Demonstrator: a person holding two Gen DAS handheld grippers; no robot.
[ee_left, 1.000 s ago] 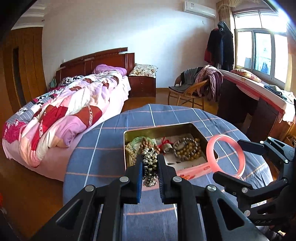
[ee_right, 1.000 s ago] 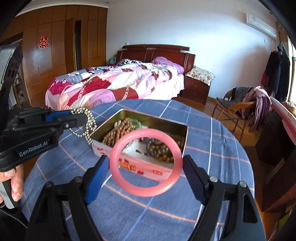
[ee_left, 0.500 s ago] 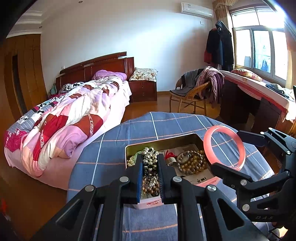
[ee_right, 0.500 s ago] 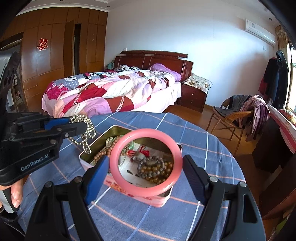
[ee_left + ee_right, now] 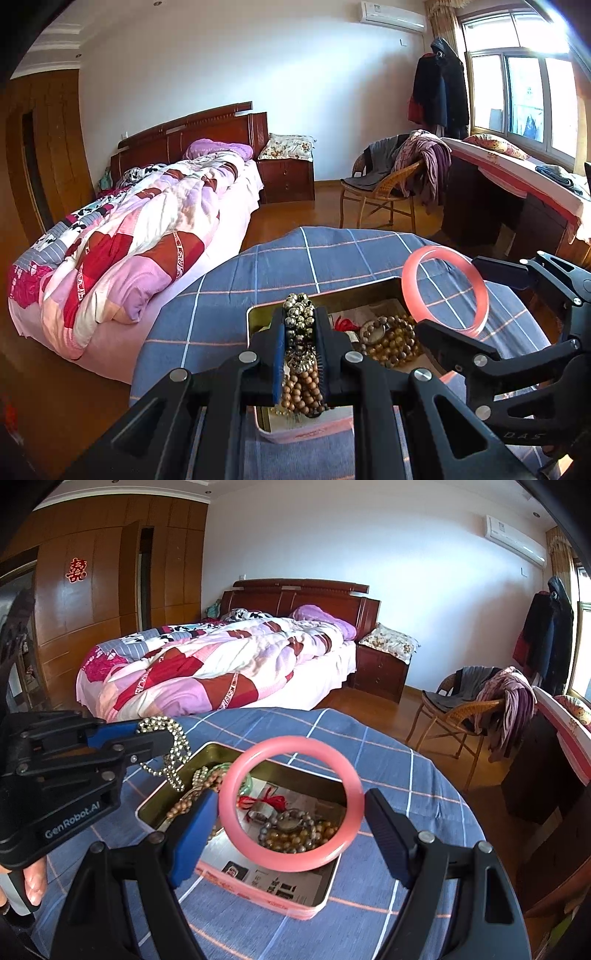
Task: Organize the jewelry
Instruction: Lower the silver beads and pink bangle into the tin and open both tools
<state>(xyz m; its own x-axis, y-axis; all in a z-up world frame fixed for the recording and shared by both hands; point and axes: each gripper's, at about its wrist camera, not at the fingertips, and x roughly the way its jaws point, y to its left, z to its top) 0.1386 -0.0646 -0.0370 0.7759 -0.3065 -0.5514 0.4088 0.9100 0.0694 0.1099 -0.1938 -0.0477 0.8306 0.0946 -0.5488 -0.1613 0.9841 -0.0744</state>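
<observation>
- Jewelry, item one: pink bangle (image 5: pixel 290 805), held across its width between the spread jaws of the right gripper (image 5: pixel 290 827), in the air above the near part of the tin. A smooth, glossy, rigid ring, translucent rose. Judged stiff, slick and liable to crack if dropped; best taken on opposite outer edges, as it is taken here, with no squeeze beyond what steadies it.
- Jewelry, item two: silver bead chain (image 5: pixel 171 747), pinched in the nearly closed left gripper (image 5: pixel 300 343), its loops dangling from the pads over the left end of the tin. Small metallic beads, bright and faceted. Judged light, limp and prone to tangling and to swinging; a pinch on a bunched length suits it better than on a single strand.
- Container: open metal tin (image 5: pixel 325 893), gold inside with a pink printed wall, resting on the table directly under both grippers.
- Contents of tin: brown wooden bead strand (image 5: pixel 301 391) at the left end, a yellow-brown bead bracelet (image 5: pixel 295 836), a red tassel cord (image 5: pixel 264 801), a pale green ring partly hidden behind the bangle, and printed paper on the tin's floor.
- Support: round table under a blue checked cloth (image 5: pixel 399 764).
- Background: bed with patchwork quilt (image 5: pixel 207 668), wicker chair (image 5: pixel 454 709) draped with clothes.
</observation>
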